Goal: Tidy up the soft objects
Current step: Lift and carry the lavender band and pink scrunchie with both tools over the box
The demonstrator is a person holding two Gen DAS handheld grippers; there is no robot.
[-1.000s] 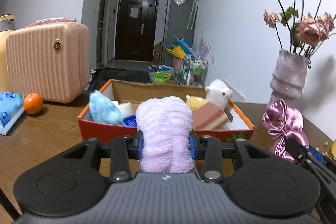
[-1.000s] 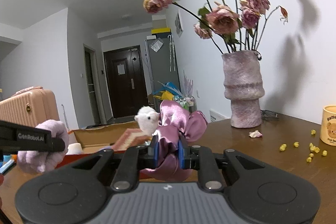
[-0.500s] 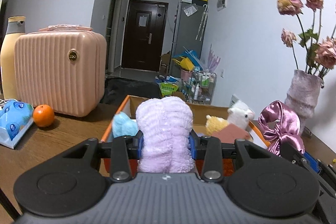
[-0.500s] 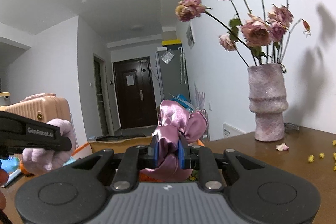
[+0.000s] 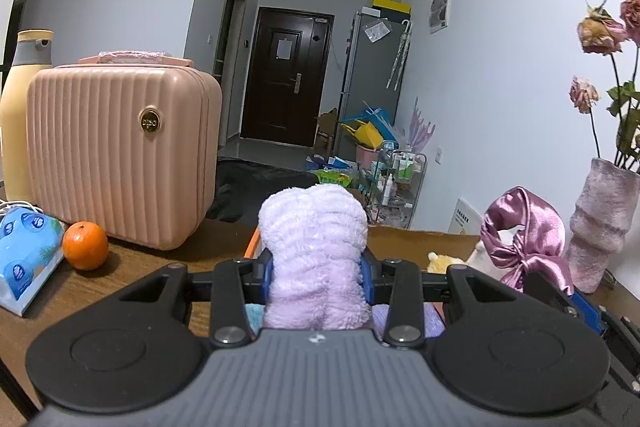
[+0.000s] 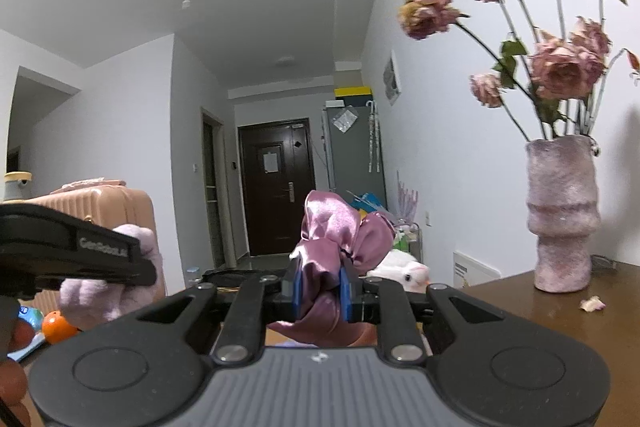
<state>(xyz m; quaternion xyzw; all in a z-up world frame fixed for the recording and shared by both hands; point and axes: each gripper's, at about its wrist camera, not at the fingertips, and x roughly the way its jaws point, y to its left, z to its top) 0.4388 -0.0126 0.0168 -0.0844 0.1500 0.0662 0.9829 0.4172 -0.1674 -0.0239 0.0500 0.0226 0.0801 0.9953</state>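
box [image 5: 420, 241]: plush toys inside | left gripper [image 5: 316, 277]: lilac towel [image 5: 314, 255] | right gripper [image 6: 322, 287]: satin scrunchie [image 6: 340, 231]

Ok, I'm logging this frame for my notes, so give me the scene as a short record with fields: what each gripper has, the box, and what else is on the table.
left gripper: shut on fluffy lilac cloth
right gripper: shut on satin scrunchie
box: cardboard, beyond both grippers, mostly hidden; white plush and yellow plush inside
table left side: pink case, orange, tissue pack, bottle
table right side: vase with dried roses, fallen petal
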